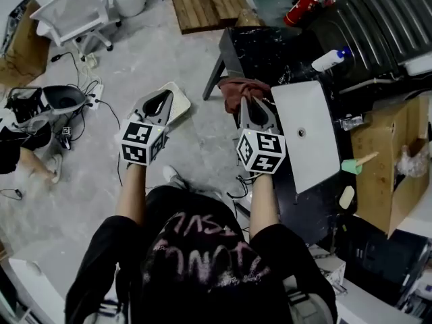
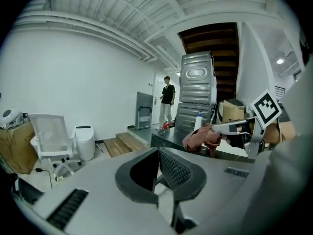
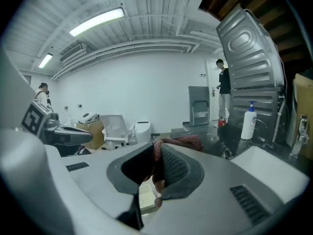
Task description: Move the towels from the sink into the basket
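Presently, grey concrete floor (image 1: 155,52) fills most of the head view, with a black marble-patterned counter (image 1: 263,52) along its right side. A white rectangular sink (image 1: 317,160) is set in that counter, and its basin shows no cloth inside.

A pale flat-sided container (image 1: 179,101) lies on the floor, partly covered by the left gripper (image 1: 163,97), so its type cannot be confirmed. The left gripper (image 2: 159,153) is clenched, with its jaws meeting at the tips and nothing between them. It is held over the floor, well clear of the counter.

The right gripper (image 1: 250,102) is held just beside the sink's left edge. Its own view shows this gripper (image 3: 156,153) grasping a reddish-brown crumpled towel (image 3: 183,142). The towel (image 1: 239,88) bunches beyond the jaw tips, above the counter's near corner and outside the sink.

A white pump bottle with a blue top (image 1: 329,59) lies on the counter beyond the sink.
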A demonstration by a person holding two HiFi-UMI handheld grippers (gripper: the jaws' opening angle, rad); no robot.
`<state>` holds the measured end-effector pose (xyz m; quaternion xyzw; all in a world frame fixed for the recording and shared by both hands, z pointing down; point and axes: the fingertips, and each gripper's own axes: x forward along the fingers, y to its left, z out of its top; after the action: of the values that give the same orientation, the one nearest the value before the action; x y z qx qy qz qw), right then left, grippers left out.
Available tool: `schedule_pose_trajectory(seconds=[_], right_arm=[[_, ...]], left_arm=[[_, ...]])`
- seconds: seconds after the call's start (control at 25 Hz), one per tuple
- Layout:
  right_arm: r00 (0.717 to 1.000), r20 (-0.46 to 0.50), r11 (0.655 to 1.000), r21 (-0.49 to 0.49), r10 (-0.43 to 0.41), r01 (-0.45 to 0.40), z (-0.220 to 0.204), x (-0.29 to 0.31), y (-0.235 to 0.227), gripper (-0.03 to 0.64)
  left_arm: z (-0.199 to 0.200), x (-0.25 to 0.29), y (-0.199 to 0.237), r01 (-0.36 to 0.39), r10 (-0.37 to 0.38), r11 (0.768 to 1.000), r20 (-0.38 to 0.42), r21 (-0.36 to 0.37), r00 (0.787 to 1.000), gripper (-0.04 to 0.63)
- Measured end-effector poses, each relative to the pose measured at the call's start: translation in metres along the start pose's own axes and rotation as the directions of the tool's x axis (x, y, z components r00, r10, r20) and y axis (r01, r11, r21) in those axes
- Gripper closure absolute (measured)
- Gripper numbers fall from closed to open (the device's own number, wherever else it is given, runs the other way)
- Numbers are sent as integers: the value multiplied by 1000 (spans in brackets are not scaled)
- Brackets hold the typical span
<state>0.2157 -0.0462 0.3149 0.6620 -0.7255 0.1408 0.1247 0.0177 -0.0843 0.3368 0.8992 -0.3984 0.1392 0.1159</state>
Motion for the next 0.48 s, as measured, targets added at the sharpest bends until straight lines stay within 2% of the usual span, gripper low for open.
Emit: schedule_pose_trajectory(seconds=[0.28,0.48], right_arm=[[994,-26,993,-43,110,-111,4,55,87,557],[980,-47,979,-57,192,-194,-1,78,115,557]], left_arm=[[-23,-38,79,-90,90,995,-13,-46,996,575],[-34,-56,105,-172,171,982,-18,-77,985,575]])
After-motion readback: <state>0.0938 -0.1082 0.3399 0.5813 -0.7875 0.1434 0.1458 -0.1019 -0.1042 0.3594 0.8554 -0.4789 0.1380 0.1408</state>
